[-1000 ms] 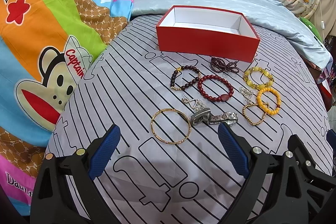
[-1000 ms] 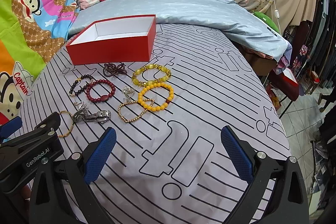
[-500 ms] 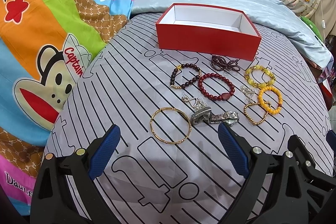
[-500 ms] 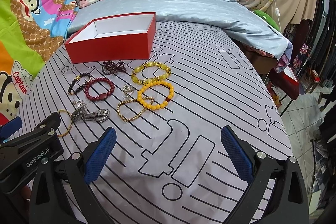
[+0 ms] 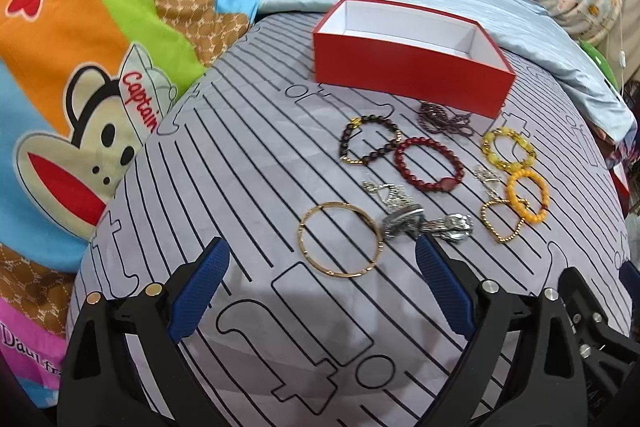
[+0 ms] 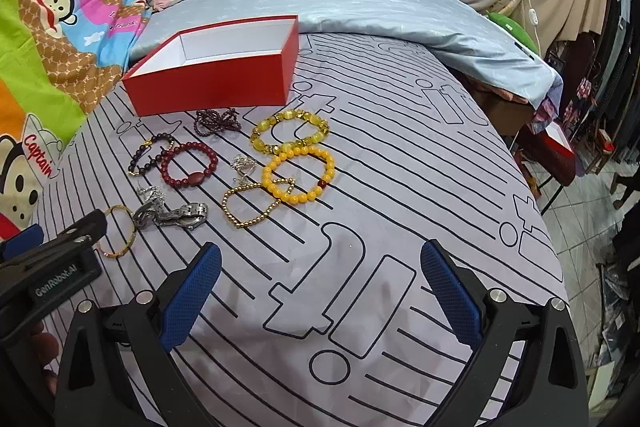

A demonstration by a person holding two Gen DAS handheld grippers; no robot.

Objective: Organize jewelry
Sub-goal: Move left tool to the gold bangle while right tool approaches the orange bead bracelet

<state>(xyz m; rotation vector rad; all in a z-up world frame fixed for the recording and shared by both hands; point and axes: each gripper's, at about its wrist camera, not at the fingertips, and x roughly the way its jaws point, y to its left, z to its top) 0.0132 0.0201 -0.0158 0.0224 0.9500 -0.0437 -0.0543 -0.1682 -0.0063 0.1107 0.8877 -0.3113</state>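
An open red box (image 5: 408,71) (image 6: 216,83) with a white inside stands on the grey lined bedsheet. In front of it lie a gold bangle (image 5: 340,245) (image 6: 120,231), a silver watch (image 5: 424,225) (image 6: 176,217), a dark red bead bracelet (image 5: 428,165) (image 6: 188,167), a black bead bracelet (image 5: 368,145), a yellow bead bracelet (image 5: 508,151) (image 6: 290,135), an orange bead bracelet (image 5: 528,197) (image 6: 298,181) and a gold bead chain (image 5: 502,223) (image 6: 250,205). My left gripper (image 5: 322,253) is open just short of the bangle. My right gripper (image 6: 320,259) is open over bare sheet.
A pale blue quilt (image 6: 360,7) lies behind the box, a cartoon monkey blanket (image 5: 80,67) to the left. The bed's right edge (image 6: 552,247) drops to a tiled floor with clutter. The left gripper's body (image 6: 48,267) shows at the right wrist view's lower left.
Both grippers have crept forward toward the jewelry; the bangle now sits closer between the left fingers. Both stayed open and nothing was picked up.
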